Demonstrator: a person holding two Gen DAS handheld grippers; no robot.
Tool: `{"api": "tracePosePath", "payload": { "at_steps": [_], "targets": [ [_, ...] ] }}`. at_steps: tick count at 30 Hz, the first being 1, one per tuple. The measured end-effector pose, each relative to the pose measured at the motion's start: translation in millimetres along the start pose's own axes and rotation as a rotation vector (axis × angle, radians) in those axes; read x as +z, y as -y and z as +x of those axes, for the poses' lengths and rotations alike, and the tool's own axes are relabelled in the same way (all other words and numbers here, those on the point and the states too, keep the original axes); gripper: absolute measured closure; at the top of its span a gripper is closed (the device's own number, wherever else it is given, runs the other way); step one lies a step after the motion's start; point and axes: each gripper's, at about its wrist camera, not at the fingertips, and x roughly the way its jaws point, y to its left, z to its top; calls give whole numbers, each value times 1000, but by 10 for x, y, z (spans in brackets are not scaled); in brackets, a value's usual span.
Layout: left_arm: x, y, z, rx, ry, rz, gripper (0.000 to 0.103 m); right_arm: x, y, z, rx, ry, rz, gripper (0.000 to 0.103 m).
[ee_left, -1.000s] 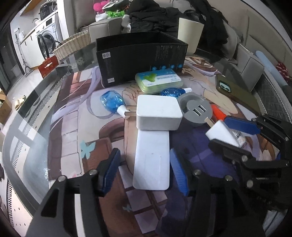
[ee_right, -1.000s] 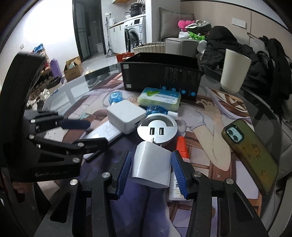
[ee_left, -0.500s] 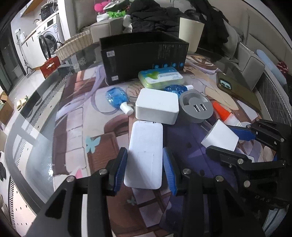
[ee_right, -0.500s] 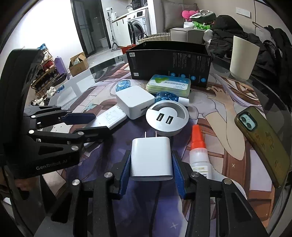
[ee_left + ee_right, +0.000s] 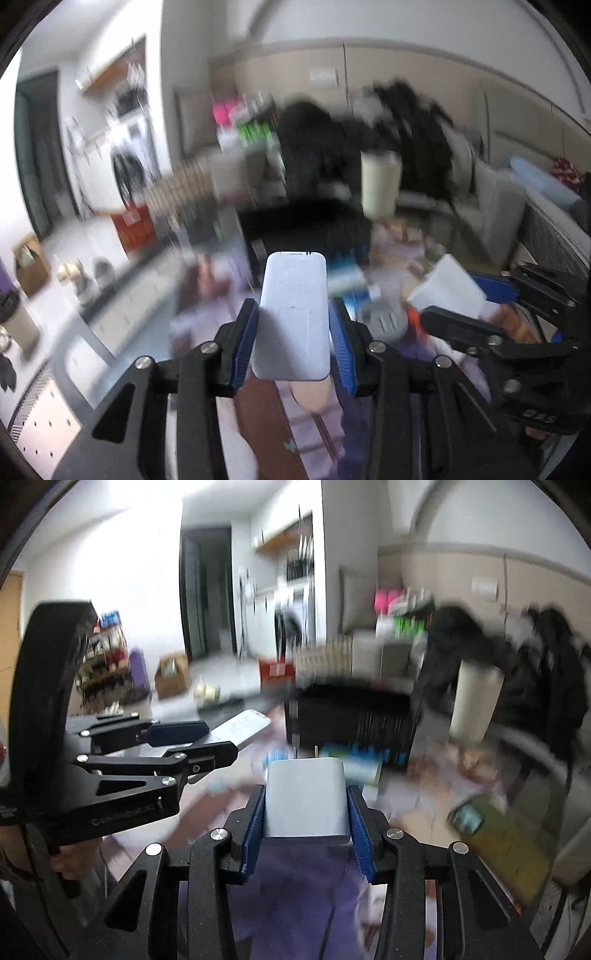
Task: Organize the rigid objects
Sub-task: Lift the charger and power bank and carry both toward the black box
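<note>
**Two white things lifted off the table**

Up above the table [image 5: 317,435], both grippers now hold something. The left gripper [image 5: 293,343] is clamped on the flat white power bank [image 5: 293,317]. Its blue pads press on both long sides, and its jaws have just been closing on it. A second ago the power bank lay flat on the table with the pads wide apart around it. Now it is up in the air and tipped forward.

The right gripper [image 5: 306,827] squeezes the white plug charger [image 5: 306,797], with the metal prongs pointing away. A second ago that charger sat on the table too.

Both views are blurry, so the hands look to be moving fast. The black box [image 5: 354,716] stands behind, past the other small things on the table. My guess is that both white things go into that box next. The grip looks firm on each one, but the power bank sticks out far and might wobble.
</note>
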Motion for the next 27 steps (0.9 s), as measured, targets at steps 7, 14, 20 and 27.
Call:
{"api": "tracePosePath", "payload": {
  "at_steps": [7, 14, 20, 27],
  "targets": [
    [308, -104, -353, -32, 212, -26, 65, 312, -159, -502, -41, 297, -97, 61],
    [667, -297, -365, 3, 323, -47, 65, 744, 18, -481, -80, 389, -90, 61],
    [1026, -416, -113, 18, 347, -47, 65, 1165, 165, -171, -106, 424, -98, 61],
    [1300, -545, 398, 2, 311, -110, 65, 1569, 494, 424, -153, 369, -45, 61]
  ]
}}
